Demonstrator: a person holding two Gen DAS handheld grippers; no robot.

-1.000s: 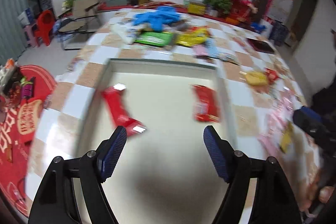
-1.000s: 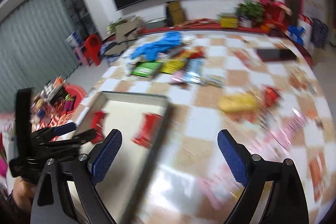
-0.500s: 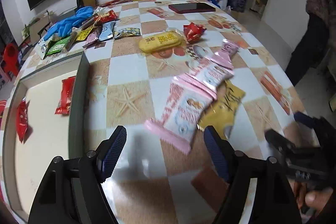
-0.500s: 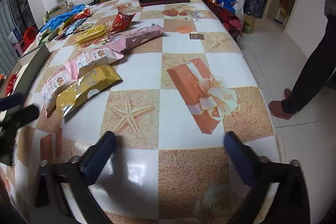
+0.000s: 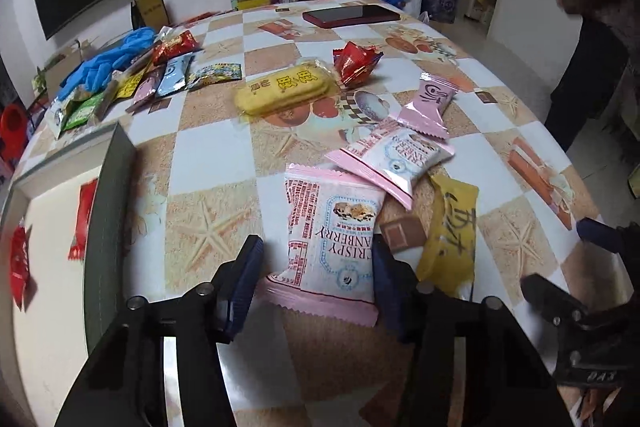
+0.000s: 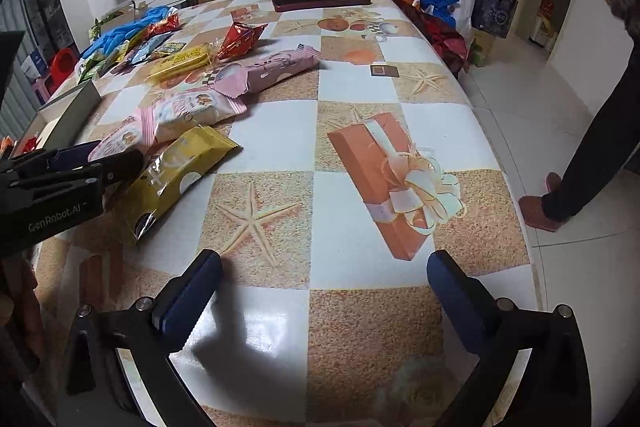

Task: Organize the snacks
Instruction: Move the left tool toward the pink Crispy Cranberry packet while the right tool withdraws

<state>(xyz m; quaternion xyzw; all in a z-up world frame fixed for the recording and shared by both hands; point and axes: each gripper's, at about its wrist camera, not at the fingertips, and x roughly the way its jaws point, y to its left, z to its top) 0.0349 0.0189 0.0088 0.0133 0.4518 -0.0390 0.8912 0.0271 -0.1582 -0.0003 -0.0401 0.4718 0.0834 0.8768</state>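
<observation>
A pink cranberry snack packet (image 5: 332,231) lies flat on the checked tablecloth, and my left gripper (image 5: 316,247) straddles its near end. The jaws are closing, with the pads close beside the packet's two edges and no squeeze showing. A yellow packet (image 5: 452,235) lies just to its right, and a second pink packet (image 5: 396,155) overlaps its far corner. In the right wrist view the left gripper (image 6: 108,157) sits over the same pink packet (image 6: 120,139). My right gripper (image 6: 324,259) stands wide open over bare tablecloth, holding nothing.
A grey-walled tray (image 5: 106,207) on the left holds red packets (image 5: 84,211). Yellow biscuits (image 5: 284,89), a red snack (image 5: 354,63), a pink bar (image 5: 428,103), a snack pile with blue gloves (image 5: 108,59) and a phone (image 5: 352,15) lie further back. A person (image 6: 588,147) stands beyond the table's right edge.
Both grippers swung from over the tray to the right part of the table. The left jaws then narrowed around the pink packet. The right jaws widened.
</observation>
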